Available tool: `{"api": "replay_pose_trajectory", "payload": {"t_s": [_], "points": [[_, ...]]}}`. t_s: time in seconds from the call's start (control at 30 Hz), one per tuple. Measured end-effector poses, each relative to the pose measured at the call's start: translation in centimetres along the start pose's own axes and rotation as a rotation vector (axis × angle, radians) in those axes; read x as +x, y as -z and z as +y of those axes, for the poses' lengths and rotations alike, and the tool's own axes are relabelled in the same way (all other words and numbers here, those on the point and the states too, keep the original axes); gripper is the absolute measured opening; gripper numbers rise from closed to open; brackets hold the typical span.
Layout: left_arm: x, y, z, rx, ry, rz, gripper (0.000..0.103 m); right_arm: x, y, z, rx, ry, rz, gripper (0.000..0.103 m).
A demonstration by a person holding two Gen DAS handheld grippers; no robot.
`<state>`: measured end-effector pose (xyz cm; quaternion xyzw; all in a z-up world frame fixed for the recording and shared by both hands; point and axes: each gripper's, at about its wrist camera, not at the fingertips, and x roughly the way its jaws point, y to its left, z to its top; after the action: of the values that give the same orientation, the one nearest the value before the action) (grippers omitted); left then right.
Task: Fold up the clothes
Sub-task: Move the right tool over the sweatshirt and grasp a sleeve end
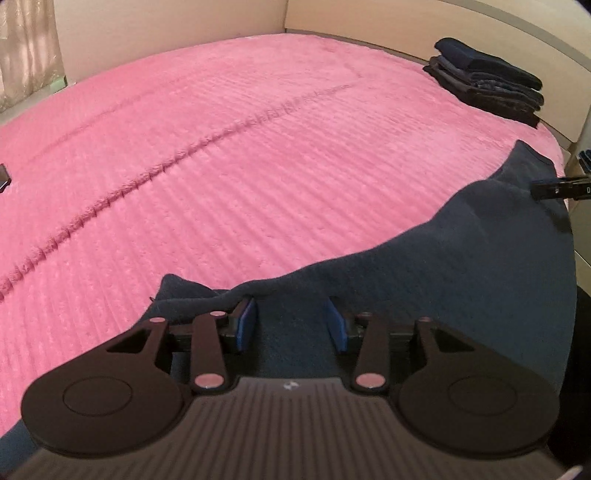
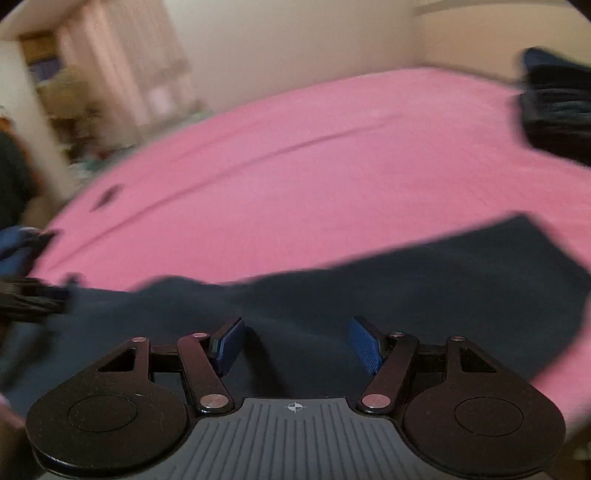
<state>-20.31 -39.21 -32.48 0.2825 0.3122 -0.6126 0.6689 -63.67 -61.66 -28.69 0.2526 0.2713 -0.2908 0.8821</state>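
I look down past my left gripper (image 1: 291,325). Its two blue pads (image 1: 246,325) stand apart, and the dark blue cloth (image 1: 461,266) lies under and between them. I cannot tell if the pads touch it. The cloth runs off to the right of the jaws, where the tip of my right gripper (image 1: 535,192) shows at its far edge. A big pink blanket (image 1: 221,147) spreads out ahead of the jaws. Far ahead and to the right sits a pile of folded dark clothes (image 1: 487,88), close to the headboard (image 1: 406,22).

A big bed with a pink blanket (image 1: 221,147) fills the room. Light curtains (image 1: 26,48) hang at ten o'clock.
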Motion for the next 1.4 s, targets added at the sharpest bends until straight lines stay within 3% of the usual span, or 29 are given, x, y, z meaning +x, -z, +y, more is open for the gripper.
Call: {"api": "replay_pose_trajectory", "payload": {"t_s": [0.1,0.17,0.23,0.3,0.37,0.47,0.53,0.57,0.63,0.77,0.83,0.97,1.07,1.17,1.27,1.4], "points": [[-1.0,-0.6,-1.2,0.014,-0.029,-0.002,0.035,-1.8,0.6,-5.2,0.166,0.143,-0.067,0.066],[-1.9,-1.2,-2.5,0.031,-0.006,-0.033,0.035,-3.1,0.3,-6.5,0.231,0.160,-0.100,0.066],[-2.7,-1.7,-3.8,0.047,0.016,-0.064,0.035,-3.6,-0.3,-5.7,0.200,0.119,-0.130,0.066],[-2.6,-2.5,-5.4,0.049,0.092,-0.079,0.037,-3.7,-0.7,-4.3,0.128,0.020,-0.138,0.066],[-2.0,-3.3,-7.1,0.052,0.173,-0.084,0.037,-2.3,-0.9,-1.8,0.064,-0.096,-0.106,0.066],[0.7,-3.8,-9.4,0.085,0.217,-0.029,0.037,1.6,-0.6,1.9,-0.027,-0.219,-0.006,0.066],[2.4,-3.7,-10.4,0.147,0.172,0.004,0.038,3.7,-0.8,1.7,-0.053,-0.164,0.033,0.066],[3.1,-3.7,-10.4,0.169,0.148,0.014,0.040,3.9,-1.2,0.2,-0.011,-0.153,0.012,0.066],[3.7,-4.1,-9.6,0.129,0.157,0.018,0.041,4.2,-2.1,-2.8,0.068,-0.124,-0.032,0.066],[4.0,-4.5,-8.0,0.057,0.151,0.002,0.046,1.7,-3.7,-9.2,0.140,0.089,-0.112,0.066],[4.2,-4.5,-7.4,0.026,0.125,-0.006,0.052,0.2,-3.1,-12.1,0.207,0.154,-0.126,0.066],[3.5,-4.4,-6.8,-0.043,0.077,-0.023,0.051,-4.9,-1.4,-15.1,0.377,0.178,-0.236,0.066],[1.8,-4.2,-7.1,-0.058,0.051,-0.057,0.044,-7.8,1.4,-16.1,0.495,0.098,-0.299,0.066],[-0.3,-3.9,-7.5,-0.060,0.044,-0.084,0.044,-8.4,3.5,-15.5,0.574,0.003,-0.283,0.066],[-2.1,-3.4,-8.2,-0.041,0.035,-0.098,0.044,-6.9,3.8,-15.0,0.585,0.016,-0.225,0.066],[-3.8,-2.2,-8.5,-0.048,0.022,-0.100,0.046,-4.1,1.8,-14.7,0.569,0.051,-0.179,0.066]]}}
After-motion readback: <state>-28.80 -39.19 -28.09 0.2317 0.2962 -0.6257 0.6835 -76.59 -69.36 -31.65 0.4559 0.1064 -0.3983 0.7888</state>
